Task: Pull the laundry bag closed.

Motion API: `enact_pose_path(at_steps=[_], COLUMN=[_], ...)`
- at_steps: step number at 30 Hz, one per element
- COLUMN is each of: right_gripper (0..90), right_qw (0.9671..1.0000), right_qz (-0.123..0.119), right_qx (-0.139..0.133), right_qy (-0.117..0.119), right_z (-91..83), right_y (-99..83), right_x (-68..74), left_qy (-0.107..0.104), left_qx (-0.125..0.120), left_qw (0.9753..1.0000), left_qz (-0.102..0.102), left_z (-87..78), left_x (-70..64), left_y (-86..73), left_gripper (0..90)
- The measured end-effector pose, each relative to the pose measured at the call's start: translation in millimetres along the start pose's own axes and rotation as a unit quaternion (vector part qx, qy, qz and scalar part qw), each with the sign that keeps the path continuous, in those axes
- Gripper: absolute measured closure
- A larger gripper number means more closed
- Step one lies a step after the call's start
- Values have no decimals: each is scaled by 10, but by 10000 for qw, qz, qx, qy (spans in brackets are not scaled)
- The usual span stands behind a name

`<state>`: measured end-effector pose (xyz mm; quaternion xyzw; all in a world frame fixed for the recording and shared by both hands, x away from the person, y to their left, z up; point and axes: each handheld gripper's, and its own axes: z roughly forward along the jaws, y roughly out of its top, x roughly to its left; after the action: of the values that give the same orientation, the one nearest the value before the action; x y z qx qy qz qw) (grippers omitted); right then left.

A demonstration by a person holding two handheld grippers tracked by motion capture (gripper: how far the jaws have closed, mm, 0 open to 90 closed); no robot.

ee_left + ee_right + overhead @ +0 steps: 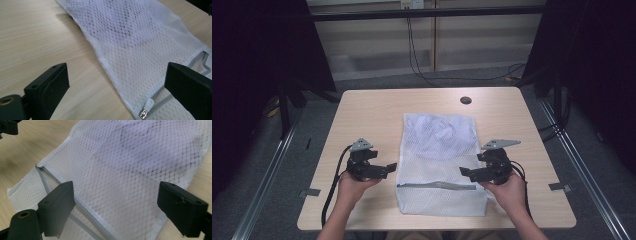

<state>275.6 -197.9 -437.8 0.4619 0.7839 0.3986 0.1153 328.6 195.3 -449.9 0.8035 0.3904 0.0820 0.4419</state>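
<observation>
High view is showing a person's two forearms coming in from the near edge of a pale wooden table [362, 107], each hand holding a gripper. Between them a white mesh laundry bag [439, 160] is lying flat in the middle of the table, its grey zipper [437, 186] running across the near end. The left gripper [388, 168] is sitting just beside the bag's left edge with its jaws spread apart and nothing between them; the right gripper [464, 173] is reaching over the bag's right edge, also released and grasping nothing. Left gripper view is showing the zipper pull [146, 110] lying near the bag's corner, between the two wide-open jaws. Farther along, a pale garment [439, 135] is showing through the mesh in the bag's far half. Beyond it, a small dark round hole [466, 100] is sitting near the table's far edge.
</observation>
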Motion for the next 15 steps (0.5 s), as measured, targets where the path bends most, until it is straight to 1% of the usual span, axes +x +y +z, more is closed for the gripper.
enact_pose_path(at_steps=[2, 3, 4, 6, 7, 10, 11, 13, 15], right_gripper=[142, 142, 142, 142, 142, 145, 142, 141, 119], right_qw=[10000, 9999, 9999, 9999, 9999, 9997, 9997, 9997, 9996], right_qz=[38, 81, 130, 132, 114, 102, 105, 108, 115], right_qx=[-11, 0, 24, 33, 43, 135, 168, 175, 193], right_qy=[13, 69, 47, 79, 96, 165, 148, 146, 143], right_z=[5, 26, 33, 54, 69, 104, 111, 117, 158], right_y=[13, 40, 49, 63, 71, 90, 95, 98, 118], right_x=[20, 44, 60, 85, 107, 168, 191, 206, 251], left_qy=[6, -30, -36, -60, -53, -47, -11, -34, -3], left_qx=[0, -3, 4, 3, -11, 35, 22, 38, 12], left_qw=[10000, 10000, 10000, 10000, 10000, 10000, 10000, 10000, 10000], left_qz=[18, 5, 16, 36, 12, 53, 71, 85, 82], left_z=[1, 6, 7, 6, 9, 15, 21, 19, 15], left_x=[-2, -7, -6, -3, -6, -10, -19, -18, -18], left_y=[7, 13, 20, 24, 23, 25, 27, 31, 36], left_gripper=[54, 54, 54, 56, 56, 55, 53, 55, 55])
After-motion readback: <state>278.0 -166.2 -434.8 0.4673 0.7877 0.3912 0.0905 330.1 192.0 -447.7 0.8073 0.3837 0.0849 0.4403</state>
